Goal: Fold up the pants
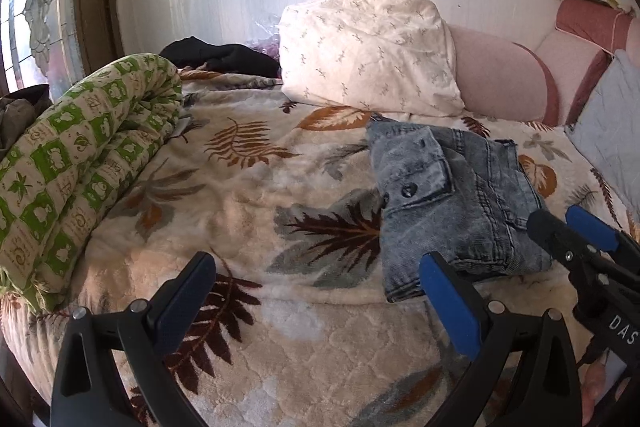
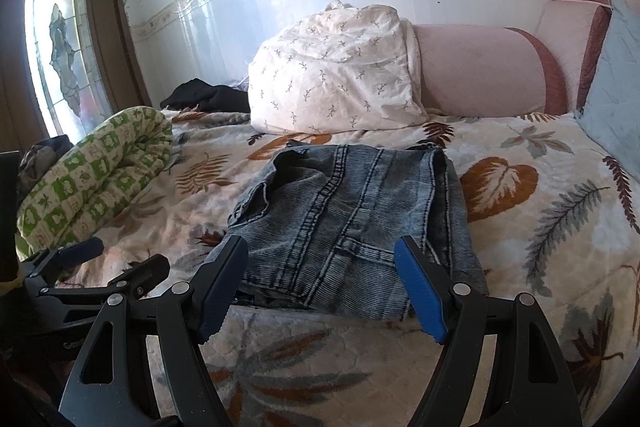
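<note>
On the leaf-patterned blanket (image 2: 520,155), just in front of the white pillow (image 2: 336,75), the pants (image 2: 352,223) are lying as a compact folded bundle of faded grey-blue denim, seams and a buttoned pocket flap showing. Both the left gripper (image 1: 320,291) and the right gripper (image 2: 324,283) are hovering near its front edge, jaws spread wide and gripping nothing. Judged nearly complete; any remaining tidy-up is calling for light presses on the top layer, avoiding dragging the stack out of square.
</note>
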A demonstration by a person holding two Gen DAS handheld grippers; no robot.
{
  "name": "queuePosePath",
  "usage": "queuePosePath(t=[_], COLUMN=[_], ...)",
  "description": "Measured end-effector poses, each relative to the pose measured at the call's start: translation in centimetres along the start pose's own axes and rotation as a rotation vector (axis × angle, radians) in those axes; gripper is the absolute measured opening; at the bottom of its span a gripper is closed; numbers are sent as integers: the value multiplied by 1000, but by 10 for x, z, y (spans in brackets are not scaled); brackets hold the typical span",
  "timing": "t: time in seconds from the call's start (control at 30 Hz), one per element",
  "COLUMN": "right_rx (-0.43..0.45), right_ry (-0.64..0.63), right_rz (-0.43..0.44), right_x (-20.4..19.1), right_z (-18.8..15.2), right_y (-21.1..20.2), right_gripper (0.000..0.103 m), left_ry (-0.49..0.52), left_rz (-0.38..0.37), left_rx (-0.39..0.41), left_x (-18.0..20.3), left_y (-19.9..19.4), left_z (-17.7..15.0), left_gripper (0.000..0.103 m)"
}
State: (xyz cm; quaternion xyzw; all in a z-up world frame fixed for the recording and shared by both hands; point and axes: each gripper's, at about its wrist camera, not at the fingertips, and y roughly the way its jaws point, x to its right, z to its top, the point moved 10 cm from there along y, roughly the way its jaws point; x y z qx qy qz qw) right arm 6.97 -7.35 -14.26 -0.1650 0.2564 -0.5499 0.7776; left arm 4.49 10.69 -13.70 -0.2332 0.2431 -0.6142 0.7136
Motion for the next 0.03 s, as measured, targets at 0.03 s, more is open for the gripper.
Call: queuePosePath(t=[0.03], right_rx=[-1], right_ry=[-4], right_rz=[1], right_x=[-1], right_z=[0], right_y=[1], right_gripper=[76], left_ry=[-6], left_rz=[-2], left_rx=[-3], left_x=[-2], left_y=[1], left_z=[0], left_gripper=[103])
